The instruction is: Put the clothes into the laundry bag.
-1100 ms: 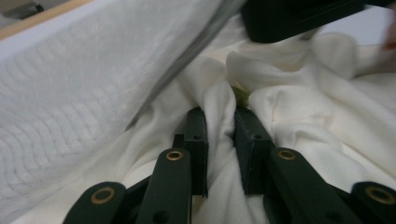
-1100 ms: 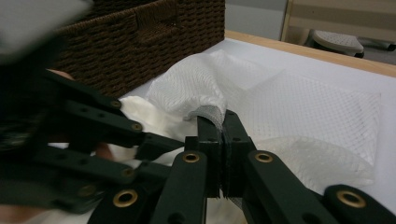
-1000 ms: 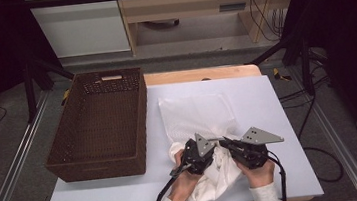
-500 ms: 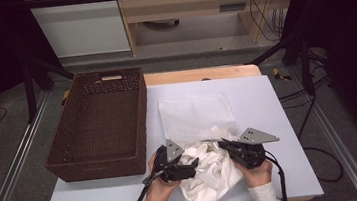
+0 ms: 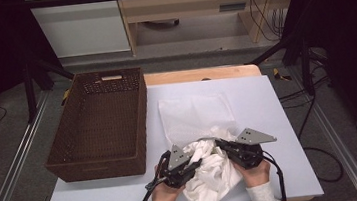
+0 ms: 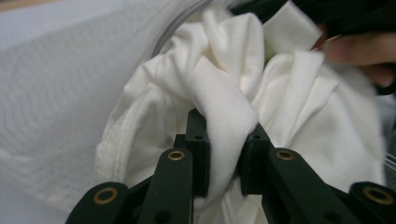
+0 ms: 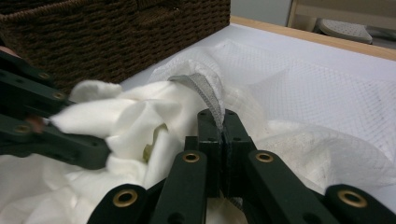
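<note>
Left gripper (image 5: 192, 165) shifted right; cloth (image 5: 213, 170) bunched, axisless.

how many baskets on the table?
1. The brown wicker basket stands at the table's left side, beside the mesh laundry bag and the white cloth; its wall also shows in the right gripper view. None seems hidden.

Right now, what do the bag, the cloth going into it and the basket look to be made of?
Bag: thin white mesh, see-through net pattern, with a grey woven rim band; probably synthetic. Cloth: soft matte white fabric, likely cotton knit, creased in soft folds. Basket: dark brown woven wicker or rope, coarse weave visible.
</note>
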